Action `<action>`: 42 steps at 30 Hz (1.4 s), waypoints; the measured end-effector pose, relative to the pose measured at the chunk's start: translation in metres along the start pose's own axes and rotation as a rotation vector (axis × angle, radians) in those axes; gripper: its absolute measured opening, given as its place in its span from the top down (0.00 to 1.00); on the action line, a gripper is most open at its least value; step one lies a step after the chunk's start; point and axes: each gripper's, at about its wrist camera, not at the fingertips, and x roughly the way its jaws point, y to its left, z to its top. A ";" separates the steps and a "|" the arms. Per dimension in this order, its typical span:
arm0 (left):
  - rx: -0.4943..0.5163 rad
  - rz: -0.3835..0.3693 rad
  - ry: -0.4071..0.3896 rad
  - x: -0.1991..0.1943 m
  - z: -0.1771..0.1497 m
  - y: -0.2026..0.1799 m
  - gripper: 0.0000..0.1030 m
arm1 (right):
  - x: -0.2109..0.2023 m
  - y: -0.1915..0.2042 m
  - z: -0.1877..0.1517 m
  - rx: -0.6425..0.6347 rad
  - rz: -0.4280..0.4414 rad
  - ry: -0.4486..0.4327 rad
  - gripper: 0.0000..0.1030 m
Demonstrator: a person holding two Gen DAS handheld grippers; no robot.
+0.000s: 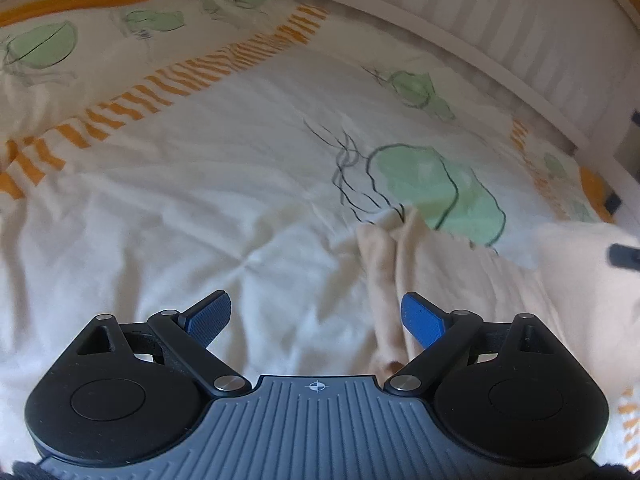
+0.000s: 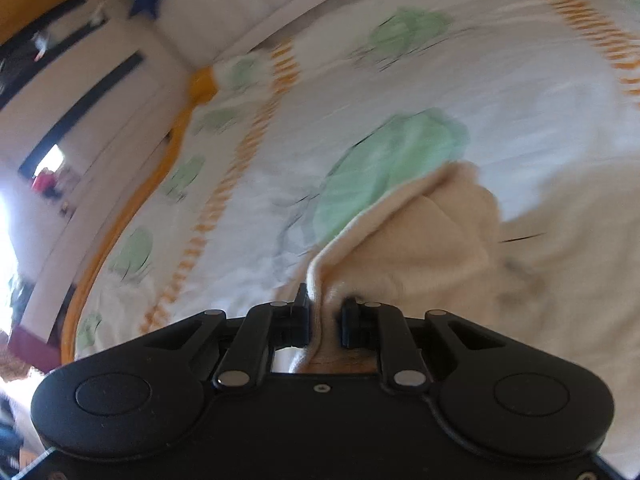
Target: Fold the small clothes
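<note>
left gripper (image 1: 316, 322): jaws spread wide, nothing between them, above the bedspread (image 1: 200, 200) | right gripper (image 2: 325, 322): jaws pinched on a fold of the cream garment (image 2: 432, 240) | garment: lies rumpled on bedspread, right of left gripper, over a green print (image 1: 440, 184)

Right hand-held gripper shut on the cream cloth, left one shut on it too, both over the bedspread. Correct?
Not quite. The left hand-held gripper is open, nothing between its pads, as the left wrist view shows. The right hand-held gripper is shut on the cream cloth, both over the bedspread.
</note>
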 end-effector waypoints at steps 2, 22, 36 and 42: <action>-0.032 -0.005 0.009 0.001 0.001 0.007 0.10 | 0.030 0.020 -0.007 -0.029 0.011 0.042 0.78; -0.102 0.000 0.030 0.004 0.000 0.023 0.10 | 0.082 0.074 -0.065 -0.150 0.064 0.036 0.46; -0.011 0.019 0.066 0.013 -0.006 0.005 0.10 | 0.069 0.064 -0.119 -0.320 -0.133 0.092 0.46; -0.009 0.032 0.093 0.018 -0.009 0.006 0.10 | 0.086 0.087 -0.144 -0.398 -0.079 0.138 0.35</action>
